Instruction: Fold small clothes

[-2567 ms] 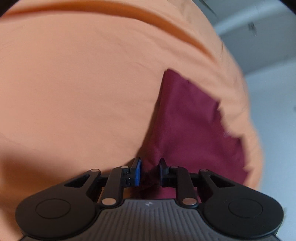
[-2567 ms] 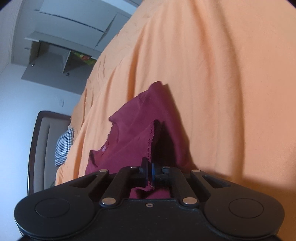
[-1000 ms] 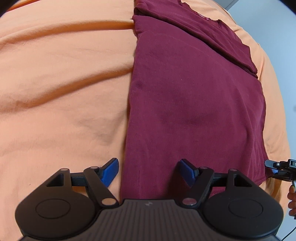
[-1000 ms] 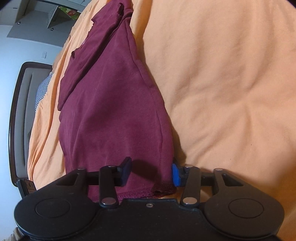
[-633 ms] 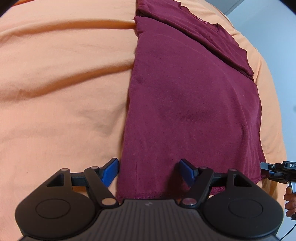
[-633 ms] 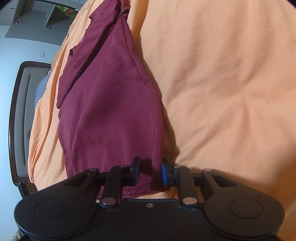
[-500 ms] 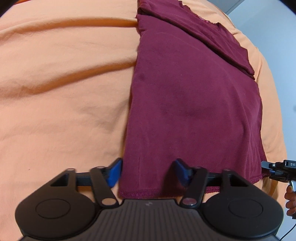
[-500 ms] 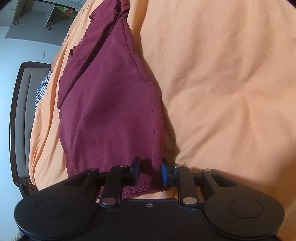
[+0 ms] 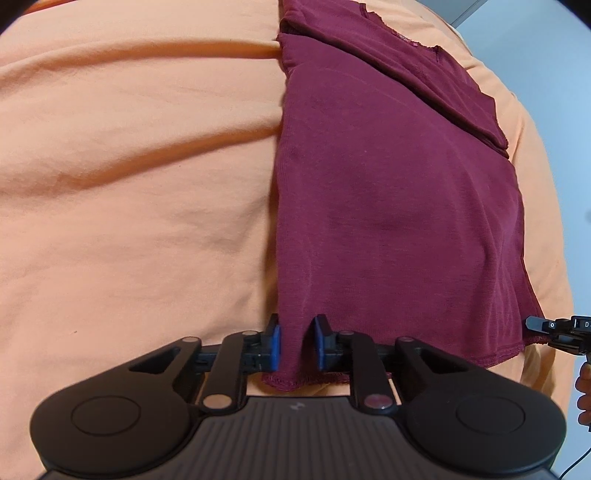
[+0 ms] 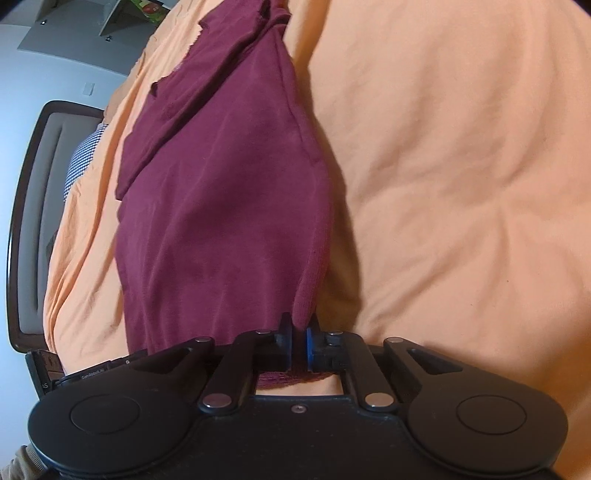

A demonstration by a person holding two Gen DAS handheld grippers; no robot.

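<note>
A dark red shirt (image 9: 391, 192) lies lengthwise on the orange bedsheet (image 9: 129, 192), folded into a long strip with a sleeve folded across its far end. My left gripper (image 9: 296, 347) is shut on the shirt's near left hem corner. My right gripper (image 10: 298, 345) is shut on the other hem corner of the shirt (image 10: 221, 206), which rises slightly off the sheet there. The right gripper also shows at the right edge of the left wrist view (image 9: 554, 328).
The orange sheet (image 10: 461, 166) covers the bed on all sides of the shirt. A dark headboard (image 10: 33, 221) and a checked pillow (image 10: 83, 155) lie at the left of the right wrist view. A grey wall shelf (image 10: 92, 29) is beyond.
Both grippers closed from open onto the hem corners of the spread shirt. The right one closed first, then the left. The hem corners now lift slightly.
</note>
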